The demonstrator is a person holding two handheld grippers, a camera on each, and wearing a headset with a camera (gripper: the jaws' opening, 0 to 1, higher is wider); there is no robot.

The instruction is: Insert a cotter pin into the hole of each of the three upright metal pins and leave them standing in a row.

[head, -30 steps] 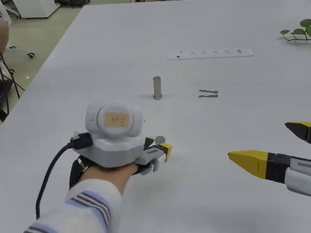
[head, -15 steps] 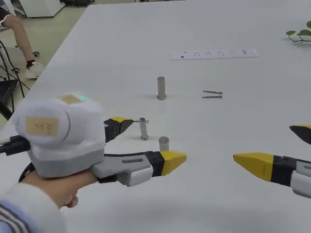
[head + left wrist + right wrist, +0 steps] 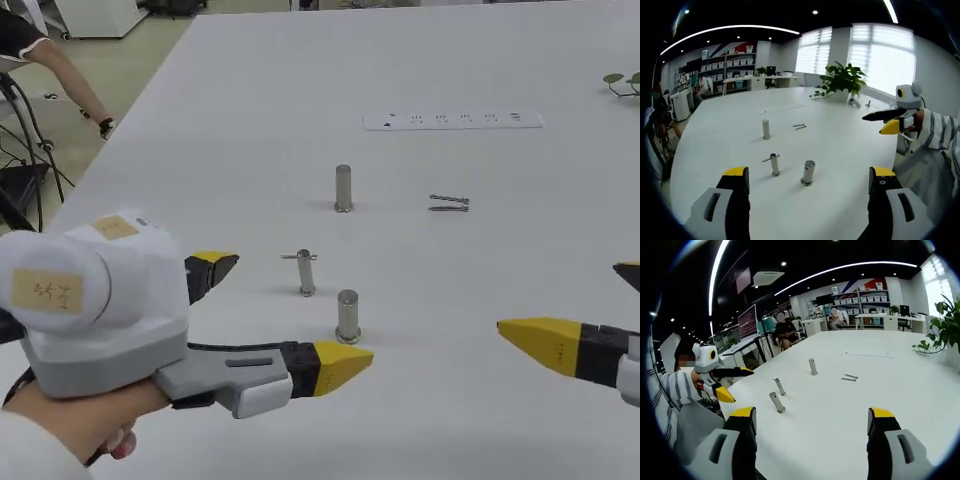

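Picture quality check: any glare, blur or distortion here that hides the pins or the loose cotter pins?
Head view: even soft light, sharp, no glare; the metal pins cast faint shadows, the loose cotter pins are small but clear. Left gripper view: heavy fisheye bending, windows blown out, pins sharp. Right gripper view: same bending, ceiling light strip glares, cotter pins tiny.

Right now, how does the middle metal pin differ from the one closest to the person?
The middle pin has a cotter pin through its top, sticking out sideways; the nearest pin has none. The middle pin also looks slimmer, the nearest pin thicker. Both are grey metal and stand upright on the white table, apart from each other.
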